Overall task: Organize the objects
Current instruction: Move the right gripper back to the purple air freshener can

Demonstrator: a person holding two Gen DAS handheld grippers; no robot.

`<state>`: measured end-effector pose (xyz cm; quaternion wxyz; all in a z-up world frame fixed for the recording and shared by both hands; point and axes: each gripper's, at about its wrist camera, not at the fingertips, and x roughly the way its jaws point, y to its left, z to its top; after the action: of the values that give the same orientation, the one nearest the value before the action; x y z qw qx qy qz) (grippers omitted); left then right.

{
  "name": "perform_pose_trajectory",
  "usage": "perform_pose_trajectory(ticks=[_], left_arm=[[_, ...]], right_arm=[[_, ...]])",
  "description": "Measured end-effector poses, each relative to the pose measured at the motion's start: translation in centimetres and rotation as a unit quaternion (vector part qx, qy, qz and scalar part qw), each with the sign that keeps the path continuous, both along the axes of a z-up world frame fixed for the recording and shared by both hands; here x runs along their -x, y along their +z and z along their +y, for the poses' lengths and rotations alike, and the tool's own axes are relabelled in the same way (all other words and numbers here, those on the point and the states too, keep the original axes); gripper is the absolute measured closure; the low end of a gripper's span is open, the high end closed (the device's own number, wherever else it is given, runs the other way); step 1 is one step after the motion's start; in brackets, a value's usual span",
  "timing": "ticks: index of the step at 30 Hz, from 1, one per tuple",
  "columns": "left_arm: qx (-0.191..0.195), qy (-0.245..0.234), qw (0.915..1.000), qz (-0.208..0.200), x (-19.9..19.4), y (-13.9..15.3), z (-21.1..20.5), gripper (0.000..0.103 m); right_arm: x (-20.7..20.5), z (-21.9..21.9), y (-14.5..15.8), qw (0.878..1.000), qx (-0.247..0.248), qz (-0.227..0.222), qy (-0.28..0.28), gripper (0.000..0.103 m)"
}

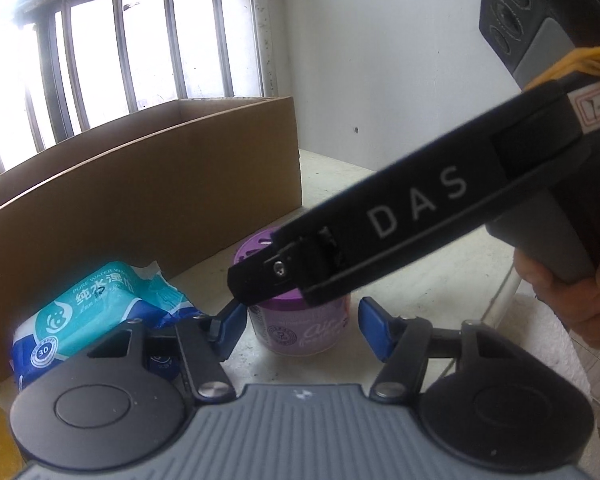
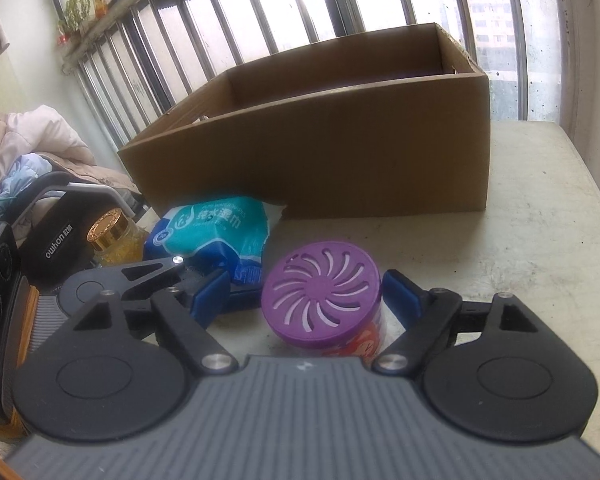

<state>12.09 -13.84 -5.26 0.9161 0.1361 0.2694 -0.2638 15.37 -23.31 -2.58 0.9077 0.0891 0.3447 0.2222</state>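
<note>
Purple-lidded air freshener jar (image 2: 322, 300) stands on the table (image 2: 540, 240) before the cardboard box (image 2: 340, 140), between the wide-open right gripper (image 2: 306, 294) fingers, which should close squarely below the lid, while the left gripper (image 1: 298, 328) waits spread wide.

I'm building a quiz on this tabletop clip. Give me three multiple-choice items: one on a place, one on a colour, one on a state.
1. Where does the teal and blue wet-wipes pack lie?
A. inside the box
B. on the table against the brown cardboard box's front wall
C. on the jar

2. What colour is the vented lid of the round air-freshener jar?
A. purple
B. green
C. white

3. How does the right gripper stand?
A. shut on the wipes
B. open, blue fingers either side of the jar
C. out of view

Answers: 1 B, the pack rests at the box's base. 2 A, the swirl-slotted lid is purple. 3 B, gaps show between both fingers and the jar.
</note>
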Motion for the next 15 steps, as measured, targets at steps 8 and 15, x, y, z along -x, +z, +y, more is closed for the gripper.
perform_pose_trajectory(ticks=[8, 15], left_arm=[[-0.003, -0.004, 1.0, 0.006, 0.5, -0.3, 0.6, 0.042], [-0.003, 0.007, 0.9999, 0.013, 1.9, 0.5, 2.7, 0.041]], right_arm=[[0.1, -0.6, -0.4, 1.0, -0.026, 0.01, -0.004, 0.038], [0.7, 0.8, -0.5, 0.999, -0.044, 0.025, 0.02, 0.037]])
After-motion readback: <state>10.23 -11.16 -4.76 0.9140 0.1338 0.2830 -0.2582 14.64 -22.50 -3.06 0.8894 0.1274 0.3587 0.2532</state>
